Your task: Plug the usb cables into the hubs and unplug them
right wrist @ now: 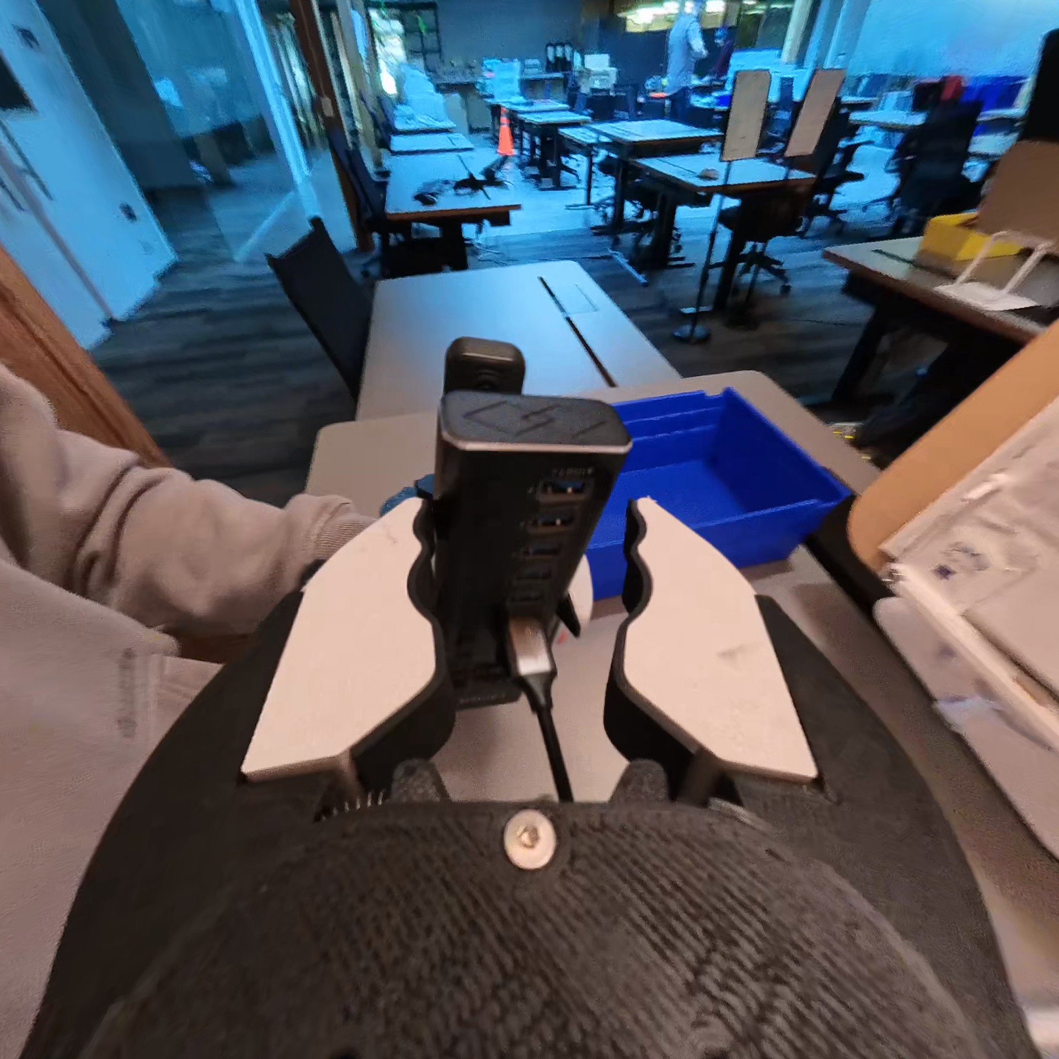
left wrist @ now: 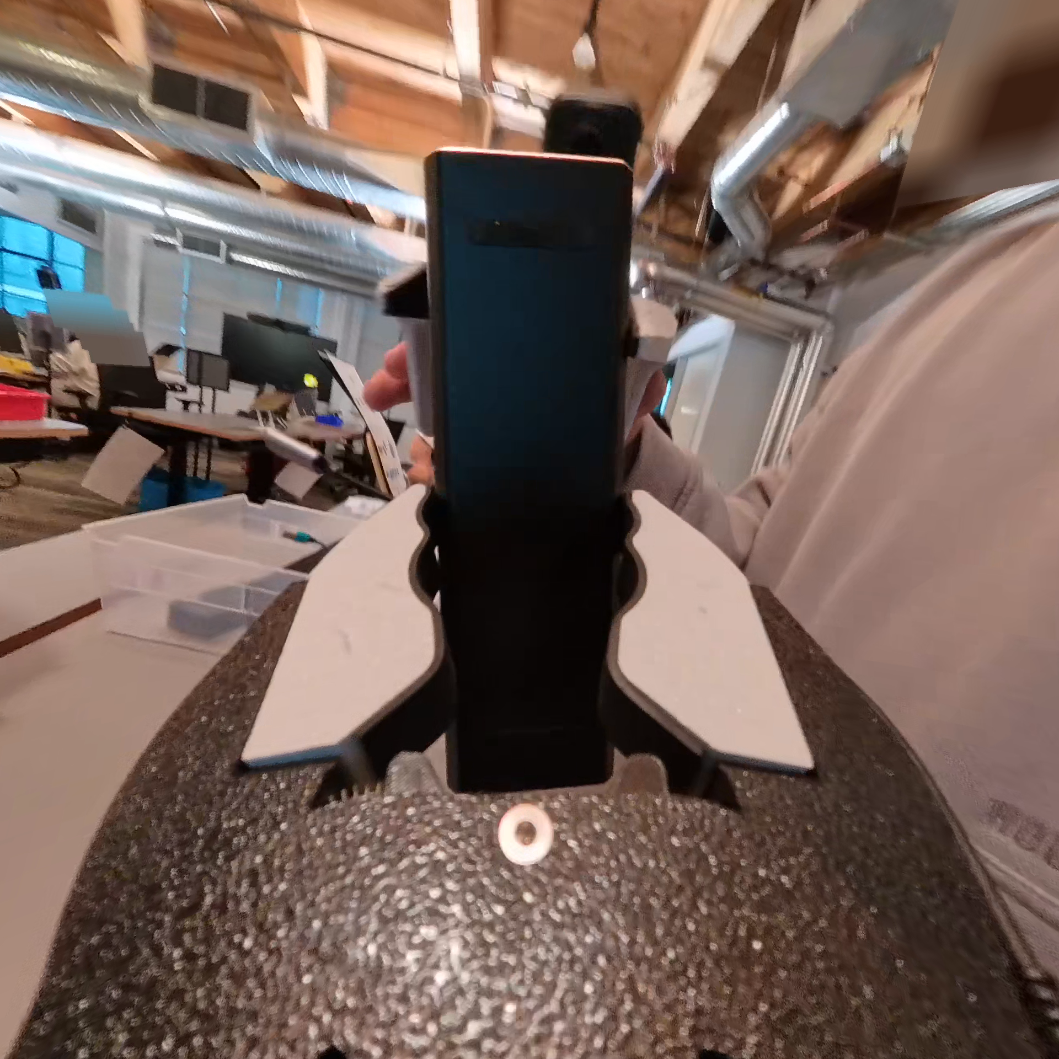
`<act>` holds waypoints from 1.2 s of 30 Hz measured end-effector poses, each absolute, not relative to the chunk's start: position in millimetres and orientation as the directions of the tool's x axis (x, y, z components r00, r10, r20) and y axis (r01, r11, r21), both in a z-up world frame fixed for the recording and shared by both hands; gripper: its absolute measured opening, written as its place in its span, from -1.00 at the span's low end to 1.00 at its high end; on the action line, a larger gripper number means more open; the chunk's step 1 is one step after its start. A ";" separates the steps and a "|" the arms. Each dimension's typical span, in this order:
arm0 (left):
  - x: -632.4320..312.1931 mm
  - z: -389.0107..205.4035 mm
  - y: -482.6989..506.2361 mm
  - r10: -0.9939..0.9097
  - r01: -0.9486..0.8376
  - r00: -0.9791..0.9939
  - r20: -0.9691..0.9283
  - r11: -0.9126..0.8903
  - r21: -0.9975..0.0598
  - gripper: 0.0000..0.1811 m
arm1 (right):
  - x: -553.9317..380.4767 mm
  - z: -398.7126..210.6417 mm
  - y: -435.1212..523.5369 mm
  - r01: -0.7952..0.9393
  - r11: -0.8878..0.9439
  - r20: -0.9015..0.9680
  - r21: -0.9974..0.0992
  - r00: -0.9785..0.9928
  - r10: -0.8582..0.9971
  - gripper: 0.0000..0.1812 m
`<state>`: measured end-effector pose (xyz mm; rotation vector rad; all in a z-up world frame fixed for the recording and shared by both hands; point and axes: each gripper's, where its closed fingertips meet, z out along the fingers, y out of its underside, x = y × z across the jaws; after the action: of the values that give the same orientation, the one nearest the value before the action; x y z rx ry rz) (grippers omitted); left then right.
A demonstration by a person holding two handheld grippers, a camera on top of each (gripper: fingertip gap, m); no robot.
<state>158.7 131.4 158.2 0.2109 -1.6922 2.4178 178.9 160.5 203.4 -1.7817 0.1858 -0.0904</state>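
Note:
My left gripper [left wrist: 527, 516] is shut on a black USB hub [left wrist: 530, 372] and holds it upright above the table, its plain back toward this camera. In the right wrist view the hub [right wrist: 516, 516] shows its row of ports, with a black USB cable plug [right wrist: 530, 647] seated in a low port and its cord running down toward my right gripper's body. My right gripper [right wrist: 524, 516] is open, its fingers on either side of the hub and plug; the left finger is close to the hub and a gap shows on the right.
Clear plastic bins [left wrist: 189, 573] stand on the grey table [left wrist: 69, 716] at left. A blue bin [right wrist: 716, 498] sits just behind the hub. A cardboard box with papers [right wrist: 974, 544] is at right. A person's beige sleeve [right wrist: 114, 544] is at left.

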 end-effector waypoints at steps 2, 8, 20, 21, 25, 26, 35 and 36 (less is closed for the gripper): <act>153.7 153.1 125.5 0.076 -0.213 -0.977 0.199 -0.282 -0.936 -0.34 | 169.4 197.0 162.0 -0.115 -0.164 -0.100 -0.980 0.990 -0.101 -0.31; 151.2 132.2 116.2 -0.004 -0.137 -0.991 0.137 -0.018 -0.990 -0.34 | 161.3 183.4 161.8 -0.096 -0.190 -0.085 -0.977 0.994 -0.062 -0.33; 159.8 120.5 99.1 -0.130 -0.026 -0.991 0.004 0.165 -0.986 -0.19 | 158.1 166.2 173.0 -0.016 -0.311 0.013 -0.950 0.996 -0.091 -0.33; 159.6 119.9 98.8 -0.124 -0.038 -0.992 0.018 0.165 -0.985 -0.20 | 158.2 165.7 172.6 -0.016 -0.310 0.013 -0.951 0.996 -0.091 -0.33; 161.4 113.6 98.4 -0.120 -0.054 -0.992 0.035 0.154 -0.987 -0.20 | 160.7 159.6 171.9 -0.026 -0.335 0.007 -0.942 0.995 -0.099 -0.33; 161.2 112.2 98.4 -0.120 -0.052 -0.992 0.035 0.143 -0.988 -0.20 | 160.8 157.1 171.4 -0.025 -0.352 0.010 -0.936 0.995 -0.098 -0.33; 159.8 106.2 113.1 -0.152 -0.001 -0.988 -0.019 0.136 -0.991 -0.21 | 170.0 143.8 115.1 -0.132 -0.341 -0.073 -0.931 0.981 -0.180 -0.47; 159.2 106.9 113.0 -0.149 0.007 -0.988 -0.027 0.136 -0.991 -0.21 | 170.8 132.9 111.2 -0.144 -0.371 -0.077 -0.917 0.979 -0.189 -0.48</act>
<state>159.2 113.0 106.9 0.1549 -2.4535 2.1418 170.8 111.2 132.9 -1.9580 0.2378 -0.0482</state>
